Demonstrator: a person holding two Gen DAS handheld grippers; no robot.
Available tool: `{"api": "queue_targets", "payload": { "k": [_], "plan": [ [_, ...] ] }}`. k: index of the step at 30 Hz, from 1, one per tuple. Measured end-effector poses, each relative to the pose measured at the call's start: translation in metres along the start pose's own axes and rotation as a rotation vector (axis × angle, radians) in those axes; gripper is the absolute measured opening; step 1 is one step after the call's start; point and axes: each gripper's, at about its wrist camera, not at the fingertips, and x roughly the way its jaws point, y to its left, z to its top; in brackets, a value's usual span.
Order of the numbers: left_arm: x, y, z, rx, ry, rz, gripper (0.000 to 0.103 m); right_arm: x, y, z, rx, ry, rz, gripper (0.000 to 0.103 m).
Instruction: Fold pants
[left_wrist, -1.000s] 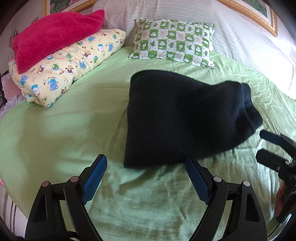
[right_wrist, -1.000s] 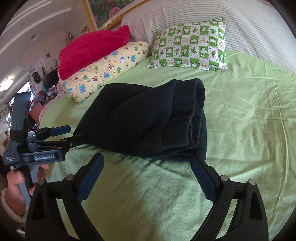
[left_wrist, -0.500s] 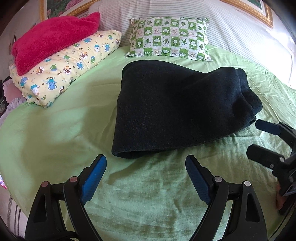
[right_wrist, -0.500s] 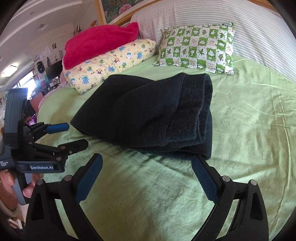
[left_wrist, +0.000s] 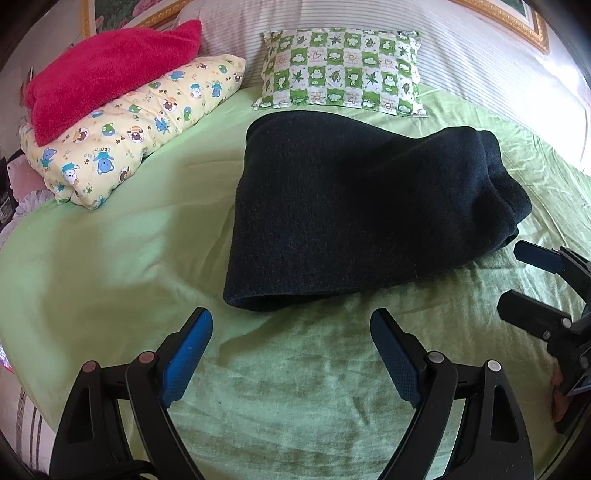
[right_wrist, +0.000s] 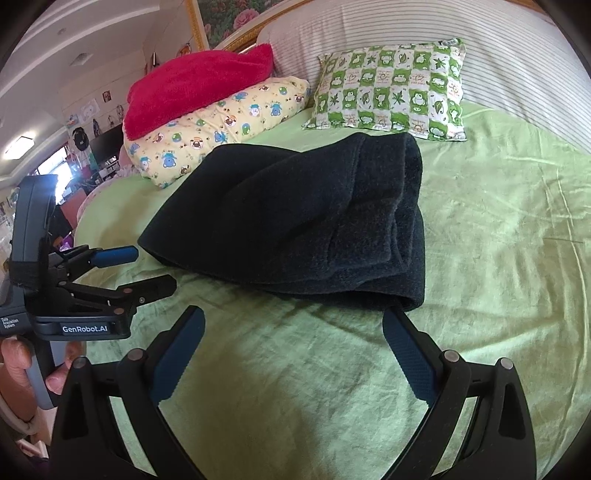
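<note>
The dark navy fleece pants lie folded in a thick bundle on the green bedsheet, stacked edges toward the right. In the right wrist view the pants show their layered ends at the right. My left gripper hangs open just short of the bundle's near edge, nothing between its blue pads. My right gripper is open too, its right finger close to the bundle's near corner. Each gripper shows in the other's view: the right gripper at the far right, the left gripper at the left, held by a hand.
A green-and-white checked pillow lies beyond the pants. A yellow cartoon-print pillow with a red fluffy blanket on it sits at the back left. A striped headboard cushion runs behind. Room clutter shows past the bed's left edge.
Both grippers have drawn slightly nearer to the pants and stay open. The pants bundle has not moved on the sheet.
</note>
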Motion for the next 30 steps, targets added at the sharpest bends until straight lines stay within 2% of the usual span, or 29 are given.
{"api": "queue_targets", "payload": {
  "k": [8,25,30],
  "plan": [
    [0.000,-0.005,-0.002,0.019,-0.001,-0.002,0.088,0.005,0.021,-0.003,-0.115,0.011,-0.034,0.097],
    [0.000,-0.003,-0.001,0.017,-0.004,-0.005,0.088,0.000,0.013,-0.001,-0.070,-0.014,-0.013,0.097],
    [0.000,-0.002,0.001,0.015,0.001,-0.002,0.088,-0.004,0.011,0.003,-0.041,-0.042,0.035,0.097]
  ]
}}
